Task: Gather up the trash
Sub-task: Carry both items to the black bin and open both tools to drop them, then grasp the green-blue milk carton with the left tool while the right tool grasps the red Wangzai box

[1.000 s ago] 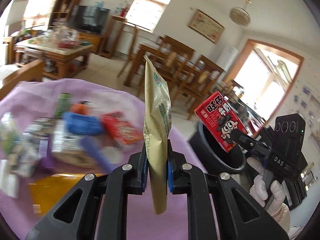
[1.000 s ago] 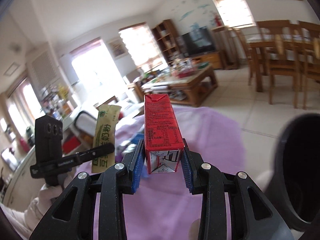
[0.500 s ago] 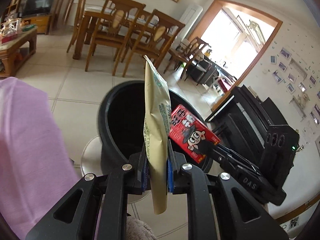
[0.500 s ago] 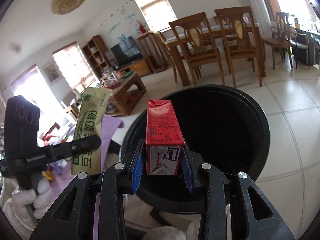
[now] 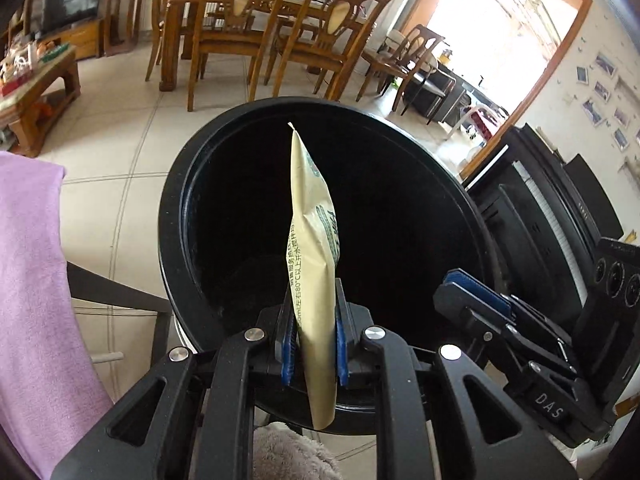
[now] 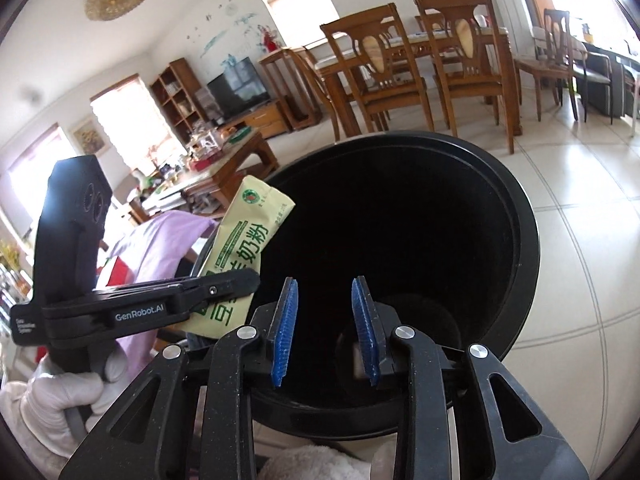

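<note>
We see a beige soy milk powder sachet point(image 5: 314, 264) pinched upright in our left gripper point(image 5: 314, 344) over the black trash bin point(image 5: 176, 216), while our right gripper point(image 6: 324, 328), empty, jaws closing, hangs beside it; the limp sachet could catch on the near rim.

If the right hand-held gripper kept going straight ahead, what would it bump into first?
Probably the dark inside of the black bin. The right hand-held gripper is empty, its jaws closing, and points into the bin's mouth; depth is unclear.
</note>
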A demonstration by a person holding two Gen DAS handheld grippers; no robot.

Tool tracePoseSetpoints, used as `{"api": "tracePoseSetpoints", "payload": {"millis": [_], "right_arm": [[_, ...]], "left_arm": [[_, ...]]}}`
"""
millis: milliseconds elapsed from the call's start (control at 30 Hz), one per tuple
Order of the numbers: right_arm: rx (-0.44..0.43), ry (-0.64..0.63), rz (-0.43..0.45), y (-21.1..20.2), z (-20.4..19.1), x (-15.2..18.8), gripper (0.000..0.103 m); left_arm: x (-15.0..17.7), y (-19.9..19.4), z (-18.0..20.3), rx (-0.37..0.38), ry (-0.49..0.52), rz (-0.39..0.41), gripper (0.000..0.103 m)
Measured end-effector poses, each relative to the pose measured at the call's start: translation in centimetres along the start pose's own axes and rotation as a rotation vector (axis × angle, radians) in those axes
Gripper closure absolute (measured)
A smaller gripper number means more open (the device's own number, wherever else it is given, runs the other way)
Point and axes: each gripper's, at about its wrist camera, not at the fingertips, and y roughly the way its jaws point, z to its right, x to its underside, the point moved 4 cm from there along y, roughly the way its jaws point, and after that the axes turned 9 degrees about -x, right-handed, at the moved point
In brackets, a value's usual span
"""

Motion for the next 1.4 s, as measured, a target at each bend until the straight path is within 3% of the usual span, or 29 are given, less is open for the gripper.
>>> {"api": "tracePoseSetpoints", "payload": {"millis": [100,200,267,333,400,533,567,600,633,767,833,933,1000,1267,1400], "right_arm": [[-0.001,0.004,0.007,-0.8,-0.8,0.4,0.074],[0.003,0.000,0.011,-1.1,-1.2,0.3,0.072],[0.005,-0.007,0.020,-1.9,-1.6,0.6,0.060],[0.006,-0.018,0.039,-2.2,-1.5,0.6,0.049],[0.005,-0.034,0.065,-2.7,-2.1,0.3,0.032],[-0.008,-0.111,0.126,-3.9,-4.7,0.2,0.028],[-0.009,-0.151,0.155,-4.2,-5.8,0.0,0.024],[-0.003,-0.189,0.191,-4.7,-7.0,0.0,0.010],[0.015,-0.227,0.242,-5.2,-8.1,-0.1,0.005],[0.079,-0.357,0.432,-6.6,-12.2,0.5,0.005],[0.076,-0.360,0.384,-5.1,-13.7,0.2,0.005],[-0.018,-0.332,0.292,-2.6,-15.7,0.1,0.005],[-0.031,-0.344,0.248,-0.8,-17.5,0.0,0.005],[-0.117,-0.404,0.074,7.2,-26.1,2.2,0.005],[-0.124,-0.432,0.010,10.6,-29.9,2.9,0.005]], "left_arm": [[0.5,-0.3,0.4,-0.041,0.031,0.012,0.082],[0.5,-1.0,0.6,-0.047,0.028,0.034,0.068],[0.7,-2.2,0.5,-0.068,0.045,0.067,0.054],[1.1,-3.8,0.4,-0.097,0.066,0.120,0.031],[1.6,-5.3,0.1,-0.129,0.075,0.163,0.022],[3.1,-8.4,-1.1,-0.166,0.078,0.205,0.021],[3.6,-9.3,-1.8,-0.174,0.068,0.213,0.021],[4.0,-10.1,-2.3,-0.183,0.054,0.222,0.020],[4.6,-11.2,-3.4,-0.197,0.034,0.237,0.016],[6.0,-15.0,-7.4,-0.254,-0.046,0.299,0.013],[7.0,-17.2,-10.3,-0.288,-0.104,0.324,0.013],[8.5,-20.1,-14.4,-0.332,-0.190,0.356,0.013],[9.9,-22.2,-18.4,-0.392,-0.270,0.374,0.013],[15.8,-27.7,-32.3,-0.617,-0.577,0.357,0.013],[17.9,-27.4,-36.6,-0.594,-0.671,0.295,0.013]]}}
